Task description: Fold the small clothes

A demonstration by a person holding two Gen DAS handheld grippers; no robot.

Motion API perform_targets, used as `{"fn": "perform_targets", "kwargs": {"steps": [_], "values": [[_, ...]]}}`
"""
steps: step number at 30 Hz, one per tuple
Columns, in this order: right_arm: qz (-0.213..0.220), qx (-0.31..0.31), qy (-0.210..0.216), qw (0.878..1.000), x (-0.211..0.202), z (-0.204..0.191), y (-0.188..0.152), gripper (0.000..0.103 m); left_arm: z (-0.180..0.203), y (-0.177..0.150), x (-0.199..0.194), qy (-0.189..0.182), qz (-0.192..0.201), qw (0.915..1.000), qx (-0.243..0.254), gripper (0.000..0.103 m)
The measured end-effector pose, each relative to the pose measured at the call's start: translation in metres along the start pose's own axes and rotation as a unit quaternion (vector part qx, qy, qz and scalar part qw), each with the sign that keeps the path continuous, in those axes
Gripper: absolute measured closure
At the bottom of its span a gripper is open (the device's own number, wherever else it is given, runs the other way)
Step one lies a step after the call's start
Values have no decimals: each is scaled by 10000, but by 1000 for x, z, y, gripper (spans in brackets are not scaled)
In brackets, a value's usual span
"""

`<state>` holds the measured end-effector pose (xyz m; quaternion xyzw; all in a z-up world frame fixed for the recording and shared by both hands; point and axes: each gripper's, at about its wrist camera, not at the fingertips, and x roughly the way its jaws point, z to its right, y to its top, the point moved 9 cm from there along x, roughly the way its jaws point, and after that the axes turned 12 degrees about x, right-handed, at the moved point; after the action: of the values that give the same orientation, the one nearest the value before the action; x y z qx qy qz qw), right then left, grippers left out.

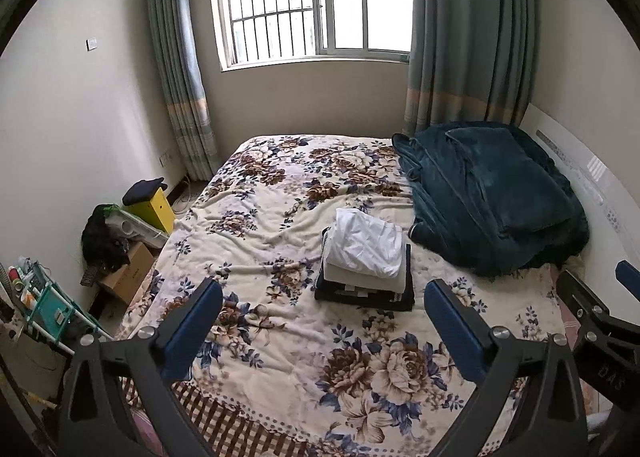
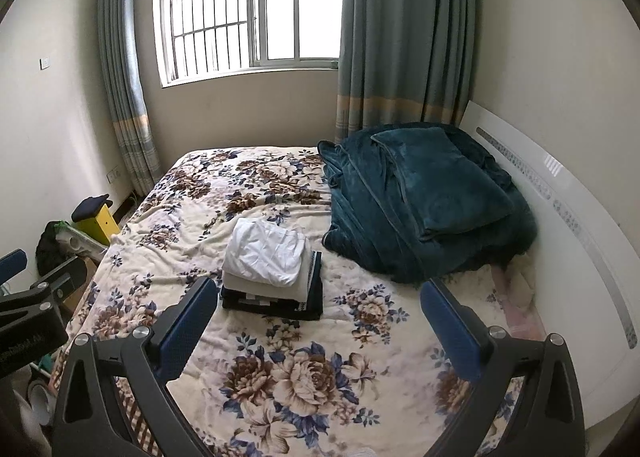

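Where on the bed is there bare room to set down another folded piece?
Free: the floral cover between the grippers and the folded stack, and the stretch left of the stack towards the window. Crowded: the right side, where the green blanket is heaped beside the headboard.

The lower layers of the folded clothes stack (image 1: 366, 277) are covered by the white garment (image 1: 366, 243) on top, so only their edges are seen. The right gripper (image 1: 624, 297) is cut off by the right edge of the left wrist view. The clutter on the teal shelf (image 1: 48, 305) at far left is too small to be identified. The bed's near edge is hidden behind the gripper arms.
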<state>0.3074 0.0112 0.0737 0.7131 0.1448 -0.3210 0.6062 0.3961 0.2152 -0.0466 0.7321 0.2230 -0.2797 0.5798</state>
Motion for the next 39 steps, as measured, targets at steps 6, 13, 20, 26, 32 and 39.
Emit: {"fn": "perform_targets", "kwargs": {"steps": [6, 13, 20, 26, 32, 39], "values": [[2, -24, -42, 10000, -2, 1, -3, 0, 0, -4, -3, 36, -34, 10000, -1, 0], [-41, -69, 32, 10000, 1, 1, -2, 0, 0, -4, -3, 70, -24, 10000, -32, 0], [-77, -66, 73, 9999, 1, 1, -3, 0, -1, -9, -8, 126, -56, 9999, -39, 0], [-83, -77, 106, 9999, 0, 0, -6, 0, -1, -12, -10, 144, -101, 9998, -60, 0], [-93, -85, 147, 9998, 1, -2, -7, 0, -1, -12, -9, 170, -105, 9998, -60, 0], [-93, -76, 146, 9998, 1, -2, -7, 0, -2, -11, -8, 147, -95, 9998, -63, 0]]}}
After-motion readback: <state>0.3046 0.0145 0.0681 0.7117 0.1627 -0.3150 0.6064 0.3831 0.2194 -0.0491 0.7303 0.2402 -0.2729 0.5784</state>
